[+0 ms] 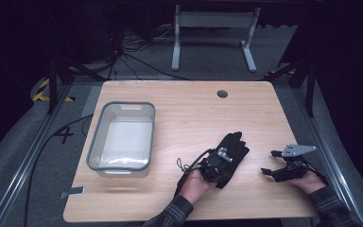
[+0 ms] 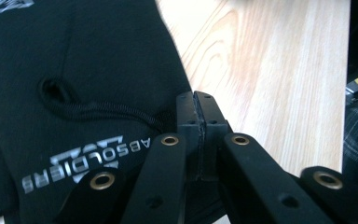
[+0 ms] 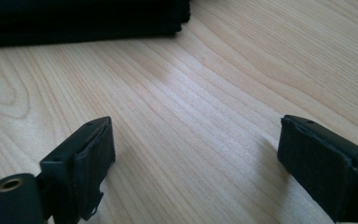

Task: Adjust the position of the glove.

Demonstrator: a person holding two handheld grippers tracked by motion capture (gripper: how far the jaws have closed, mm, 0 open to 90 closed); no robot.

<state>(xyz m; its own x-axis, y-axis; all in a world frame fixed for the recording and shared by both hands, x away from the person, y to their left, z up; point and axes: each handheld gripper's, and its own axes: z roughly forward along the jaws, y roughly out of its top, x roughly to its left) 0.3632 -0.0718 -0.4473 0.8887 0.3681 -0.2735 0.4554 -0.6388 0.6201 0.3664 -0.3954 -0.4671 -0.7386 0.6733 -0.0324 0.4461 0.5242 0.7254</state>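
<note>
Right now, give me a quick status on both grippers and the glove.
Left gripper shut beside the black glove. Right gripper open, empty, over bare table. Grey bin empty, apart.

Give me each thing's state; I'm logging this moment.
Bin: upright, empty, on the table.
Glove: lying flat on the table, under the left tool.
Left tool: shut, jaws pressed together at the glove's edge.
Right tool: open, holding nothing, low over the table.

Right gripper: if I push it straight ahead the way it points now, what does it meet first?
Probably the black glove. The right gripper is open over bare table, and the glove's edge lies ahead, slightly left; depth is unclear.
</note>
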